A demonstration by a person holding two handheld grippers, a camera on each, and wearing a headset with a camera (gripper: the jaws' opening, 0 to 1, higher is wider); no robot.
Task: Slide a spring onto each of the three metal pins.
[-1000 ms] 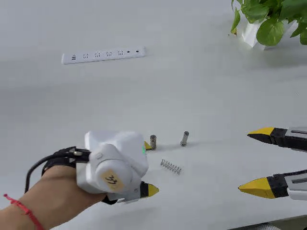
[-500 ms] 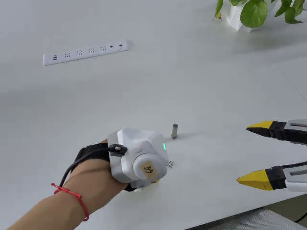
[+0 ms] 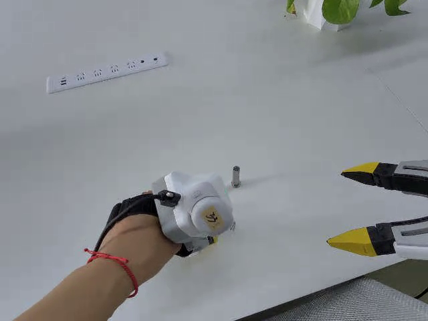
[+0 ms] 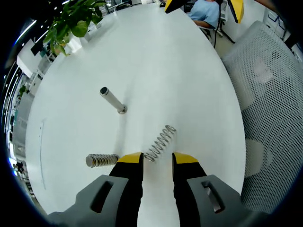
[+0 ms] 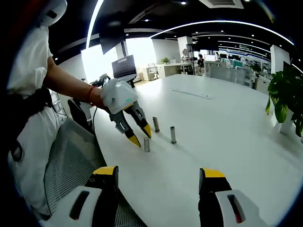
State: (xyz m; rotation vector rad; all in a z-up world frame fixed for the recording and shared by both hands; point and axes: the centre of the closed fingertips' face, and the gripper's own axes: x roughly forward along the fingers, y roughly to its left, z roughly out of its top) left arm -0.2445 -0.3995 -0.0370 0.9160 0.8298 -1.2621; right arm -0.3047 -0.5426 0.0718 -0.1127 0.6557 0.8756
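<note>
Facing the spring (image 4: 161, 142) just ahead of the left tool (image 4: 157, 157), narrowly open and empty, perhaps touching its tips. Long axis pointing away, well apart from the wide-open right tool (image 3: 338, 208).

The right gripper's (image 5: 160, 172) yellow-tipped jaws stand wide apart over the white table (image 5: 227, 137). Ahead of them, slightly left, the left gripper (image 5: 141, 136), held in a person's hand (image 5: 98, 96), points down, its tips parted just beside a spring (image 5: 147, 144). Beyond stand a spring-wrapped pin (image 5: 155, 124) and, to its right, a bare pin (image 5: 173, 135). A potted plant (image 5: 284, 101) sits far right.
</note>
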